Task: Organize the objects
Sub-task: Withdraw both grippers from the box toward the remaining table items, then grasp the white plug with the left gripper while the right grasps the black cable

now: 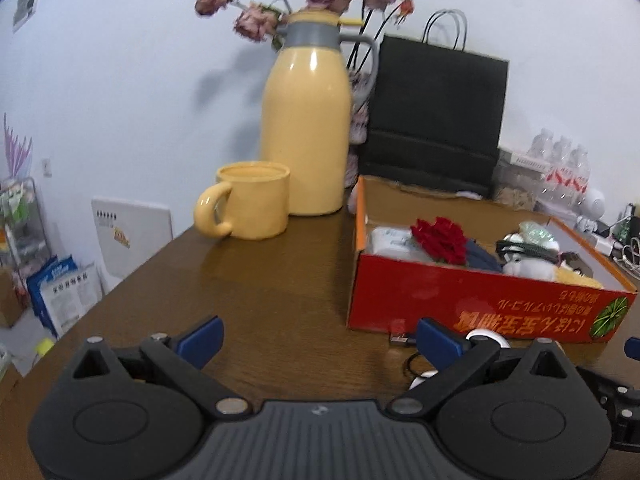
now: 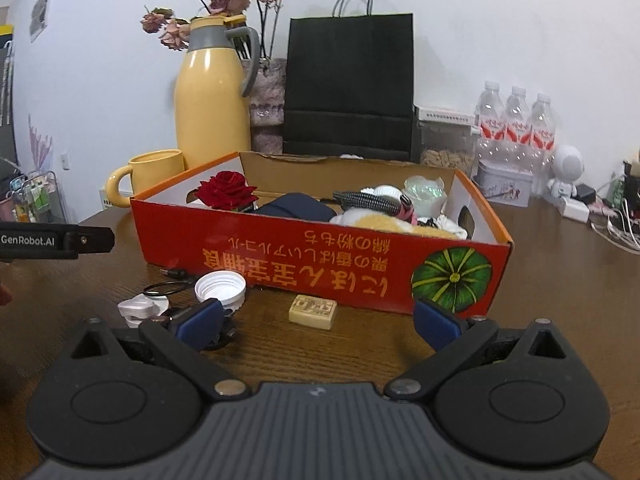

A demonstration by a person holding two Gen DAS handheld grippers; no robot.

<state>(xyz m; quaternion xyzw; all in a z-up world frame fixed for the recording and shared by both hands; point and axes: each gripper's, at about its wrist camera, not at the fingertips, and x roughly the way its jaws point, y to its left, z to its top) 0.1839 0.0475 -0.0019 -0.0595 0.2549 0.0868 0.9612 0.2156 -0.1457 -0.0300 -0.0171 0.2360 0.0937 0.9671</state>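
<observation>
A red cardboard box [image 2: 280, 256] [image 1: 460, 300] sits on the brown table, holding a red rose [image 2: 224, 190] [image 1: 440, 240], a dark blue pouch [image 2: 296, 208], a braided cable and plush items. In front of it lie a small beige block [image 2: 313, 311], a white cap [image 2: 220, 286], a white case [image 2: 138, 309] and a black cable [image 2: 168, 286]. My right gripper [image 2: 316, 326] is open just before the block, nothing between its fingers. My left gripper [image 1: 316, 336] is open over bare table left of the box; its side shows in the right wrist view [image 2: 56, 240].
A yellow mug [image 1: 248, 204] and tall yellow thermos jug [image 1: 306, 120] stand at the back left with dried flowers. A black paper bag [image 2: 348, 84] rises behind the box. Water bottles [image 2: 516, 124], a tin, a white figurine and chargers crowd the right. The table edge falls away at left.
</observation>
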